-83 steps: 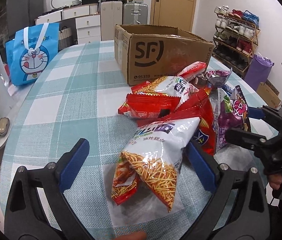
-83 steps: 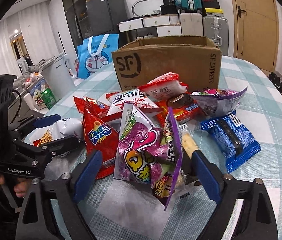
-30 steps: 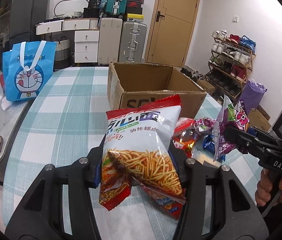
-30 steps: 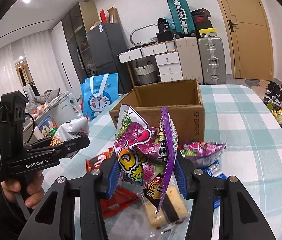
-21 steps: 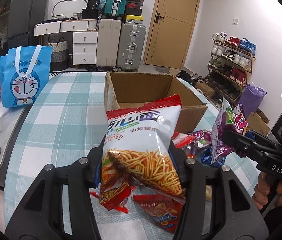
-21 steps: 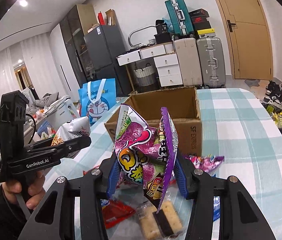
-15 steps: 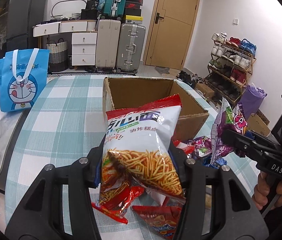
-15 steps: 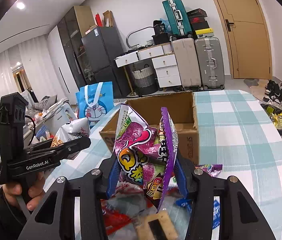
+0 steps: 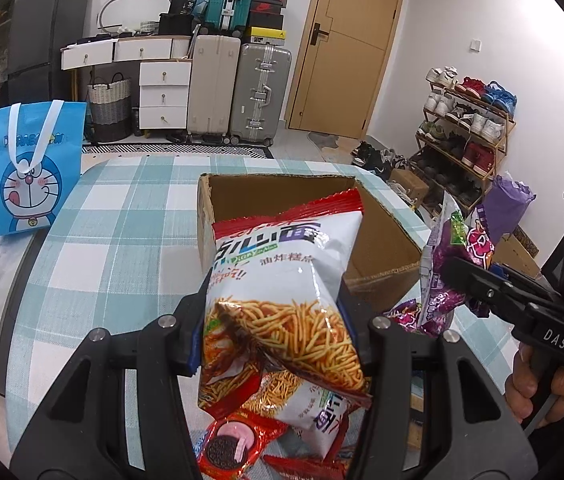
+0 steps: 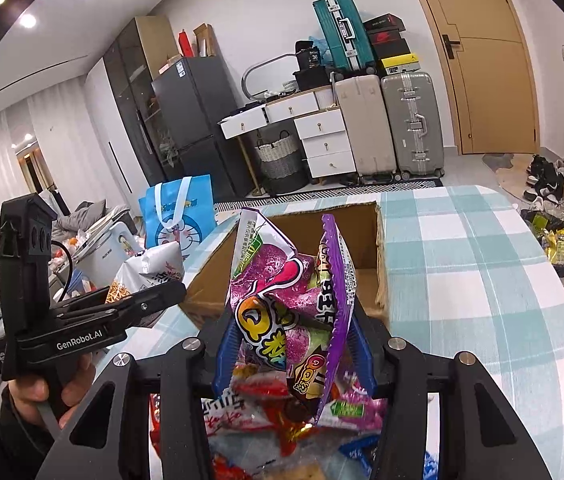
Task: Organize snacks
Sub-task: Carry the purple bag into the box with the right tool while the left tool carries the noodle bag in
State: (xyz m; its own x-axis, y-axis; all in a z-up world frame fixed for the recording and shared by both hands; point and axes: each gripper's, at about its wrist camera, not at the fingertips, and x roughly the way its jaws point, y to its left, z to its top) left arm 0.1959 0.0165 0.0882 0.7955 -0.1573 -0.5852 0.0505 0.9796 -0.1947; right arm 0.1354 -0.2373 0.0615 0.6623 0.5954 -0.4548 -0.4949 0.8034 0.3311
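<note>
At the far left of the left wrist view, a blue cartoon tote bag (image 9: 30,168) stands upright at the edge of the table (image 9: 122,232), which wears a teal and white check cloth. Past it, against the back wall, are white drawers (image 9: 162,96) and two upright suitcases (image 9: 238,96).

In the middle, the left gripper (image 9: 278,332) is clamped on a white and red bag of fried noodle sticks (image 9: 282,292), its blue pads pressing both sides of the lower half. The bag stands nearly upright, off the table, its red top edge in front of the open cardboard box (image 9: 381,248) that sits just behind it on the cloth. Under the bag lies the pile of loose snacks (image 9: 282,432), with a red cookie pack (image 9: 234,444) nearest the camera.

To the right, the right gripper (image 10: 293,344) is closed tight on a purple candy bag (image 10: 282,300), crumpled between its blue pads and held upright above the same pile, with the box just beyond it. From the left wrist camera this purple bag shows at the right of the box, gripped by black fingers, and a hand (image 9: 537,384) holds the handle below. Farther right, a shoe rack (image 9: 465,128) lines the wall beside a wooden door (image 9: 345,52).
</note>
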